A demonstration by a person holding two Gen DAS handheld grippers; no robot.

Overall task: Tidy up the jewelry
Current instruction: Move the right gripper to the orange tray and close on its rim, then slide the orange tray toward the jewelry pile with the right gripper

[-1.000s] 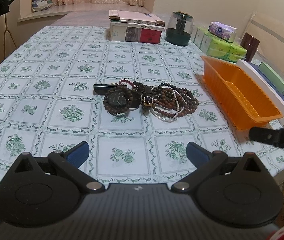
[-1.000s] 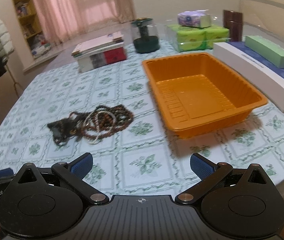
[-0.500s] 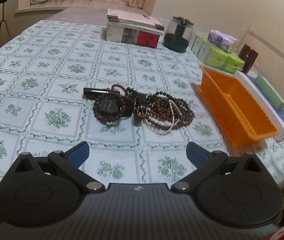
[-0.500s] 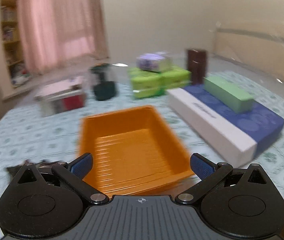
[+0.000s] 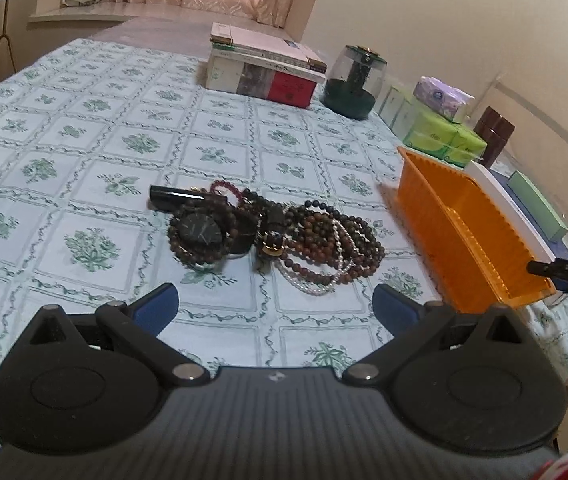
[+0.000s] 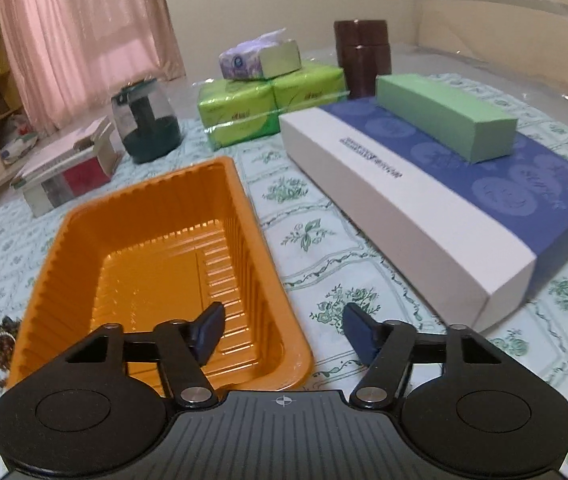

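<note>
Left tool (image 5: 274, 304): spread wide with nothing between its blue pads; it hangs over the near part of the desk (image 5: 84, 148), aimed at the jewelry.
Right tool (image 6: 282, 332): its pads are closing; between them is only the near right corner of the orange tray (image 6: 164, 264), and no pad presses on the rim yet.
Jewelry pile (image 5: 272, 236): a tangle at the middle of the desk, left of the tray and apart from it; in the right wrist view only its edge shows at far left.
Watch (image 5: 200, 232): dark face up on the left of the pile, ringed by a brown bead bracelet (image 5: 188, 252).
Bead strands (image 5: 332, 240): brown and dark loops with a pale pearl-like strand (image 5: 316, 286) lying nearest the left tool.
Handling, judged: light and limp; the round beads will likely roll and slip under flat pads, and interlaced loops may drag neighbours along.
Where to grip, judged: across a bunch of strands at the pile's near edge, or the watch by its strap (image 5: 244, 232) rather than its face.
Tray, judged: thin ribbed plastic, light and flexible; it is empty and is best held by its rim.
</note>
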